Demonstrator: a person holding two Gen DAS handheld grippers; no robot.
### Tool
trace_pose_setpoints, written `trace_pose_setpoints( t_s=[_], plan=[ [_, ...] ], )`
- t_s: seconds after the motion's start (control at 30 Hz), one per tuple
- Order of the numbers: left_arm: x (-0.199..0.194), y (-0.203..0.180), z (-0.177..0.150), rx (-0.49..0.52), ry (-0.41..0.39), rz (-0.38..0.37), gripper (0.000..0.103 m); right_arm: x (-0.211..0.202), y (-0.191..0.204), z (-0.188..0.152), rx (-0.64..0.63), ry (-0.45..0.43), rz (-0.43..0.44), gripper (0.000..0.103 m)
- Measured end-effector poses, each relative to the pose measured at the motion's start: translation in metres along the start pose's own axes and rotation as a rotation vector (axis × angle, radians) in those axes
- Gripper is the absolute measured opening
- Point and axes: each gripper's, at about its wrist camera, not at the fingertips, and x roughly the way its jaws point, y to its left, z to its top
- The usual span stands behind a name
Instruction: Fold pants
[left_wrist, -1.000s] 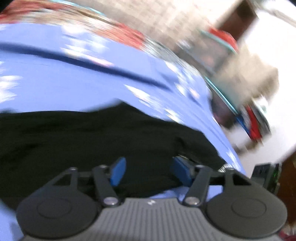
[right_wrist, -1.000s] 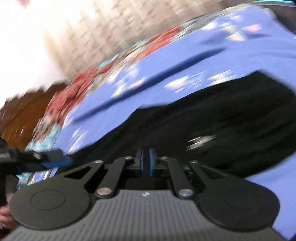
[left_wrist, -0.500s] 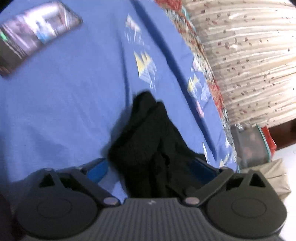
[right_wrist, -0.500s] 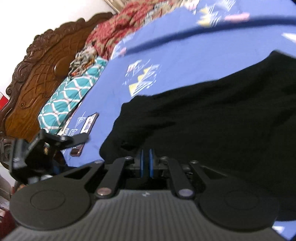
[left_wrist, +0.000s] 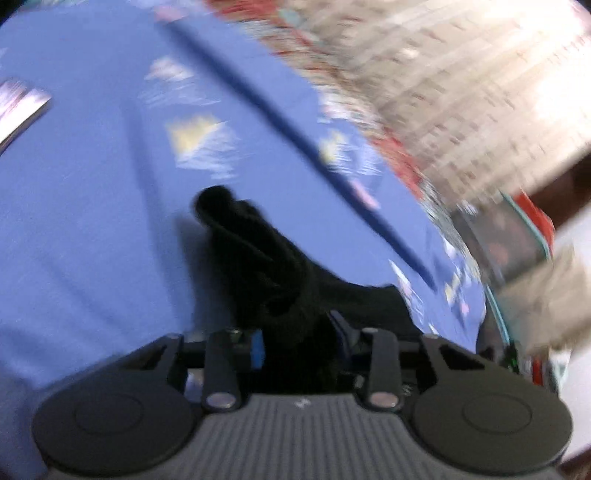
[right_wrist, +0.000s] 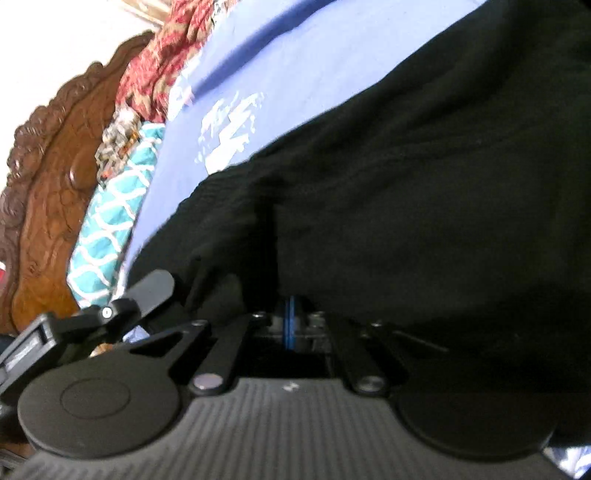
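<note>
The black pants (left_wrist: 258, 258) lie on a blue printed bedsheet (left_wrist: 92, 221). In the left wrist view a bunched end of them runs back between the blue pads of my left gripper (left_wrist: 300, 341). Its jaws are closing and the pads press the cloth from both sides. In the right wrist view the pants (right_wrist: 424, 184) fill most of the picture. My right gripper (right_wrist: 290, 325) is shut at their near edge, and a crease rises from its pads. A finger (right_wrist: 151, 290) of the left gripper shows at the left, at the same edge.
A carved wooden headboard (right_wrist: 44, 203), a teal patterned pillow (right_wrist: 110, 229) and a red patterned blanket (right_wrist: 159, 62) lie at the bed's far left. A flat shiny object (left_wrist: 18, 110) rests on the sheet. A curtain (left_wrist: 461, 92) and boxes (left_wrist: 517, 240) stand beyond the bed.
The left gripper's jaws went from wide open around the bunched pants to pressed on them. The right gripper, shut throughout, came in closer, so the black cloth now fills its view.
</note>
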Motion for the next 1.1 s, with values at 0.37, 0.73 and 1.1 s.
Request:
trace_pose_setpoints(
  t_s=[0.37, 0.73, 1.1],
  plan=[
    [0.082, -0.105, -0.047, 0.397, 0.198, -0.029, 0.028, -0.119, -0.085, -0.002, 0.230, -0.353, 0.014, 0.050],
    [0.084, -0.098, -0.059, 0.459, 0.239, 0.010, 0.033, -0.090, -0.035, 0.018, 0.083, -0.277, 0.058, 0.078],
    [0.074, -0.098, -0.060, 0.458, 0.229, -0.019, 0.037, -0.031, 0.019, 0.036, -0.146, 0.019, -0.033, 0.011]
  ],
)
